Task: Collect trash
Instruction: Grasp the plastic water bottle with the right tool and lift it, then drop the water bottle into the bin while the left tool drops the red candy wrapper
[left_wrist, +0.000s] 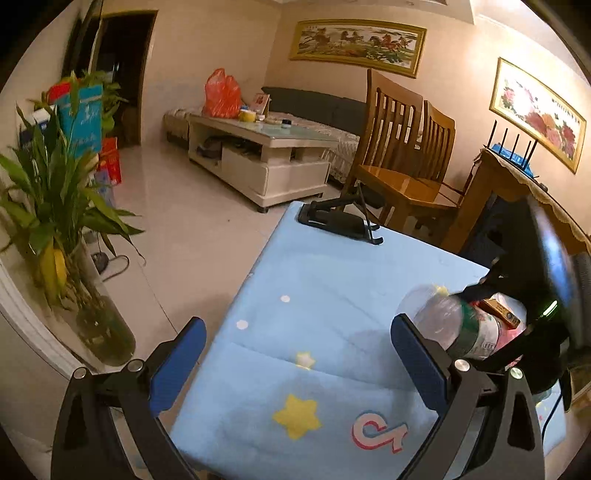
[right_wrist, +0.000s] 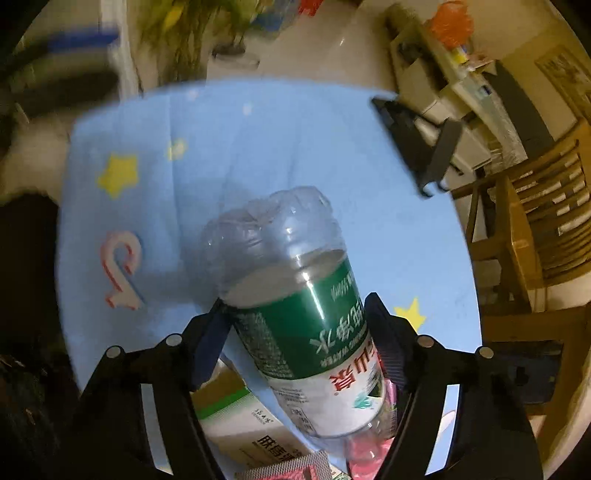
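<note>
A clear plastic bottle (right_wrist: 295, 314) with a green label sits between the fingers of the right claw (right_wrist: 295, 332), base pointing away, above the counter (right_wrist: 258, 147) draped in a light-blue, star-printed cloth; both pads press its label. Under it, near the counter's right edge, lie a box (right_wrist: 236, 417) and pink packaging (right_wrist: 364, 456). The left claw (left_wrist: 299, 354) hangs spread and empty over the counter's near-left corner. A black stand (left_wrist: 340, 218) sits at the far edge.
</note>
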